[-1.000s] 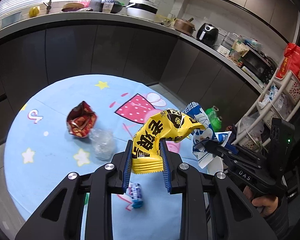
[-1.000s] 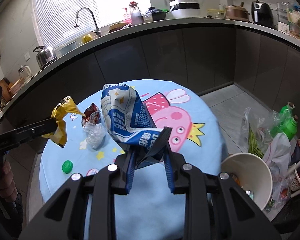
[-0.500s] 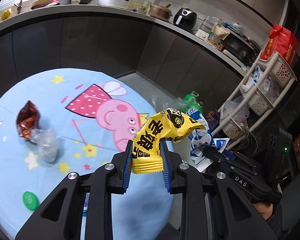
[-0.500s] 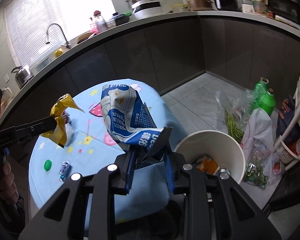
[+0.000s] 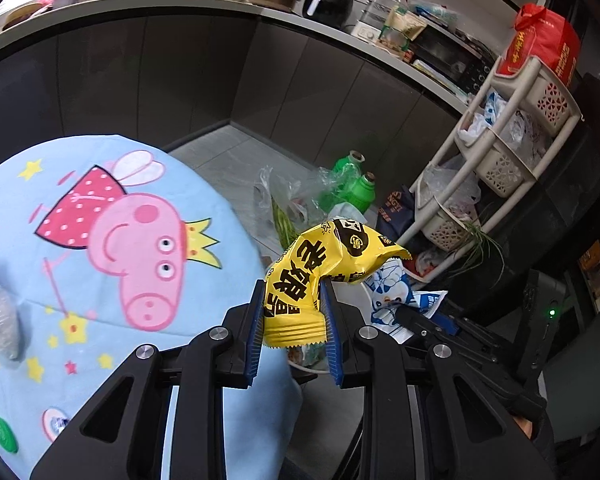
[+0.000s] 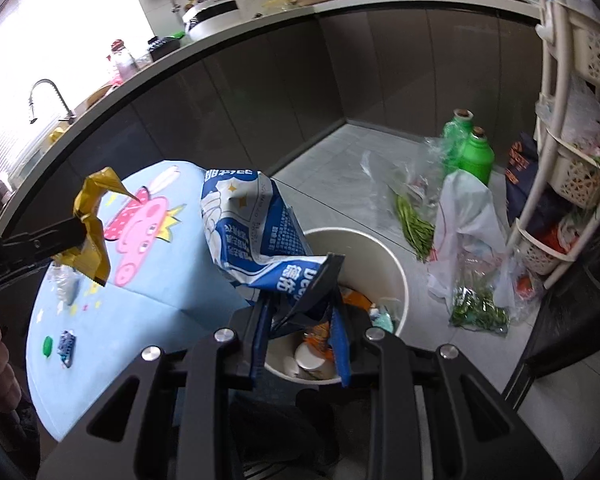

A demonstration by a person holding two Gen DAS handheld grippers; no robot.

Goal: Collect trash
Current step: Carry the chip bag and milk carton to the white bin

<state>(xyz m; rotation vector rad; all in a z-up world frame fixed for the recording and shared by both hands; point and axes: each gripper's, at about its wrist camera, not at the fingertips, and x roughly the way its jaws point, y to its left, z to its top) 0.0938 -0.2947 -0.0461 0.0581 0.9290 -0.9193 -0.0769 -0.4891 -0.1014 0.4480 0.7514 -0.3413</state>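
Seen only from the right wrist: white bin [image 6: 396,276] on the floor just beside the round table [image 6: 140,308], open mouth up, with several scraps inside, directly under the right gripper [image 6: 300,320]. Narrow jaws there, clamped on the crumpled blue and white wrapper [image 6: 244,236], held above the bin rim. Also only here: tap [image 6: 44,96] at the counter, a small blue packet [image 6: 66,344] on the cloth.

Seen only from the left wrist: front of the yellow wrapper [image 5: 312,276] with black print, pinched low between the two blue pads [image 5: 256,320] of the left gripper [image 5: 294,320], jaws nearly closed, held past the table edge over the floor. Also a crumpled clear plastic piece [image 5: 2,326] at the left of the table.

Counted: two grippers, two held wrappers, one bin, two green bottles [image 6: 474,152] on the floor, one green cap [image 5: 4,434], one white rack [image 5: 512,136] with three baskets.
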